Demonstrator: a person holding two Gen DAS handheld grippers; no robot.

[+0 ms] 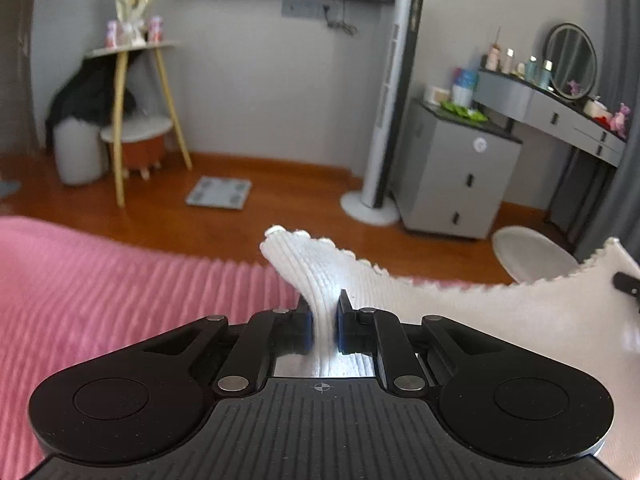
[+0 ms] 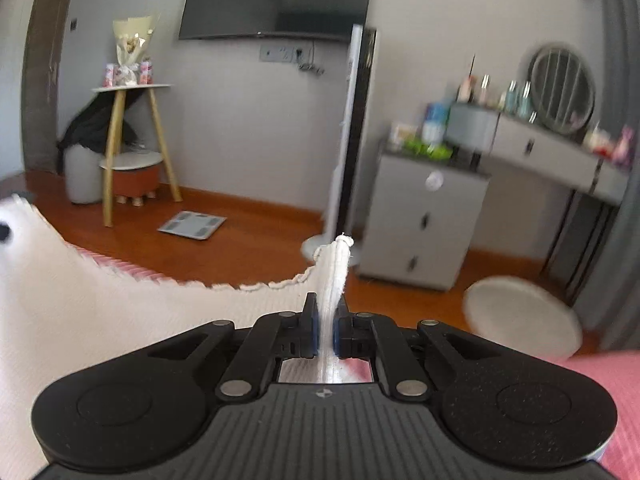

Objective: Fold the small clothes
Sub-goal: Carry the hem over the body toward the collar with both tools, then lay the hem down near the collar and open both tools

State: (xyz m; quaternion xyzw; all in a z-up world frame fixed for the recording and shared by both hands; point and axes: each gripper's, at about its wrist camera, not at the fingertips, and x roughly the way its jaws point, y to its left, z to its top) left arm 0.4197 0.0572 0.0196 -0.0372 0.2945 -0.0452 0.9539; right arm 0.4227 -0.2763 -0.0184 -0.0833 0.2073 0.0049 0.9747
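Observation:
A small white ribbed garment [image 1: 460, 312] with a scalloped hem is stretched between both grippers above the pink bedspread [image 1: 120, 292]. My left gripper [image 1: 323, 312] is shut on one corner of the cloth, which bunches up between its blue pads. In the right wrist view my right gripper [image 2: 325, 316] is shut on the other corner of the white garment [image 2: 120, 320], a thin fold standing up between its pads. The cloth sags between the two corners. At the right edge of the left wrist view, part of the right gripper's finger [image 1: 626, 284] shows black against the cloth.
The pink bedspread [image 2: 600, 380] ends at a wooden floor [image 1: 280, 196]. Beyond stand a tripod side table [image 1: 132, 92], a bathroom scale [image 1: 219, 193], a tower fan [image 1: 394, 112], a grey drawer cabinet [image 1: 456, 176], a vanity desk [image 1: 560, 112] and a round stool [image 1: 532, 254].

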